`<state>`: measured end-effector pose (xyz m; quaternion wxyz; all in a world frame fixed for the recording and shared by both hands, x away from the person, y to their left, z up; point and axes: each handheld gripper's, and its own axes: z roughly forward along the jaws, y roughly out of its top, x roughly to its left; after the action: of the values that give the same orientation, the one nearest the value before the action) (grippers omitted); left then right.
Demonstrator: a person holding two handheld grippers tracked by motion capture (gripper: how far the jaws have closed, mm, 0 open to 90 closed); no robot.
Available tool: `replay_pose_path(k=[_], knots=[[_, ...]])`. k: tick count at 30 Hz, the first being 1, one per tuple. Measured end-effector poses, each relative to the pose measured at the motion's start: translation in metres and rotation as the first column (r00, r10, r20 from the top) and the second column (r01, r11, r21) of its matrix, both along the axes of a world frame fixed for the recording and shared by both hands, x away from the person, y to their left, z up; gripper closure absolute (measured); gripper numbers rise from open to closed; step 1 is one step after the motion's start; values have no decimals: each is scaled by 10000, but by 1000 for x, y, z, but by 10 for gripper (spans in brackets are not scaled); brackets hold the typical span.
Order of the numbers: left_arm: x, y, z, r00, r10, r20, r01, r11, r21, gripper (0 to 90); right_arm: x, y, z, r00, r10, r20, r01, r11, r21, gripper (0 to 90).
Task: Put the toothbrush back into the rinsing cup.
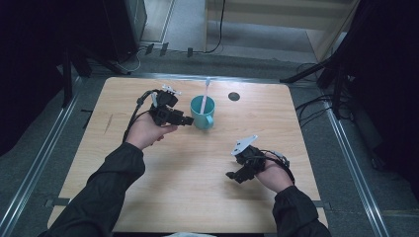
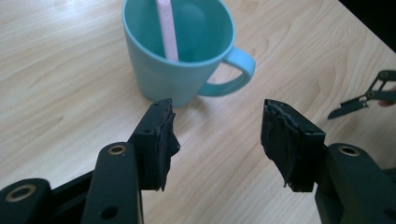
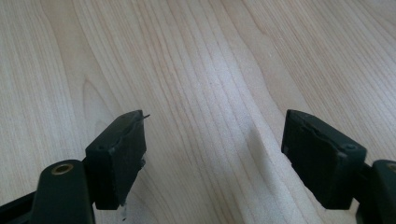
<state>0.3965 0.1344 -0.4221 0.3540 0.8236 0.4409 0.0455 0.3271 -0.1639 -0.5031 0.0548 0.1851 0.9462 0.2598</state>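
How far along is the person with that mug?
Looks early. The pink stick already stands inside the teal mug, which sits upright on the table. The left tool is open, just short of the mug, touching nothing. The right tool is open over bare wood. Any gripping is still ahead.

Right claw (image 3: 215,158), jaws wide apart above bare table (image 3: 201,70)

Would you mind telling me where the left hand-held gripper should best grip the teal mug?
Probably the mug's near wall, one jaw inside the rim and one outside, coming from the left hand-held gripper's side; its handle points away to the side and the pink stick leans against the far wall.
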Motion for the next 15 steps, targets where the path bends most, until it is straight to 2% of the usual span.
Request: replay_pose_path(k=[9,15], knots=[[-18,14,-12,9999,100,-117,-100,9999,-40,430,0,-1,0,9999,-58,90,59,10000,-9,219],[-32,25,-24,9997,62,-242,-57,9998,205,426,0,-1,-1,9999,-38,117,38,10000,-38,219]])
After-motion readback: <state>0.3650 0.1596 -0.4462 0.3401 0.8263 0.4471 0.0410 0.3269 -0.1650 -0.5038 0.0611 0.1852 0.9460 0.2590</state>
